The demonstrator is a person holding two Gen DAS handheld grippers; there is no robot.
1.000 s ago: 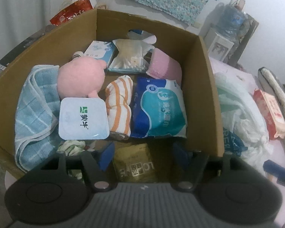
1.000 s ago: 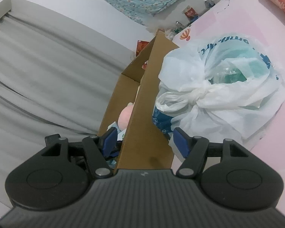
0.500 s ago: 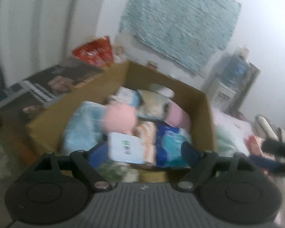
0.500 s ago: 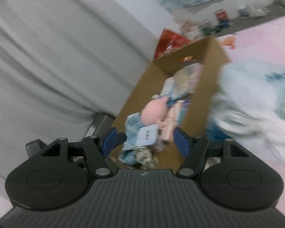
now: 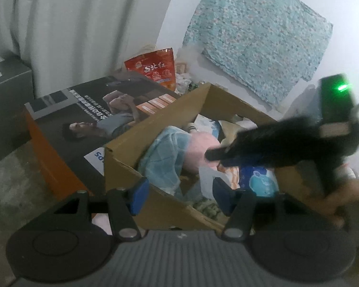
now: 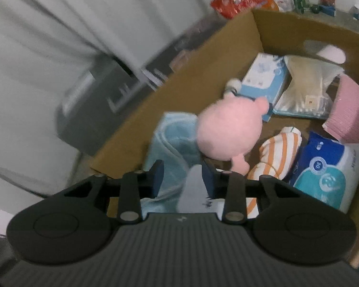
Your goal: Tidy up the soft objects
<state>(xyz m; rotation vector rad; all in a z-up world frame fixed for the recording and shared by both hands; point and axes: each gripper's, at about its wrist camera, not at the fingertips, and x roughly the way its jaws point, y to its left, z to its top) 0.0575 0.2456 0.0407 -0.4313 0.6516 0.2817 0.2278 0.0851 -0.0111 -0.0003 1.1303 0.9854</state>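
Right wrist view: right claw (image 6: pixel 182 181) closing over the white packet (image 6: pixel 195 192) in the cardboard box (image 6: pixel 184 67), pads apparently not yet gripping; left claw (image 5: pixel 178 197) closing, empty, hovering outside

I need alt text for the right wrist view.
The right gripper, jaws closing around a pale packet corner, hangs over an open cardboard box holding a pink plush toy, blue towel and tissue packs.

Both wrist cams overlook cardboard box (image 5: pixel 155 129).
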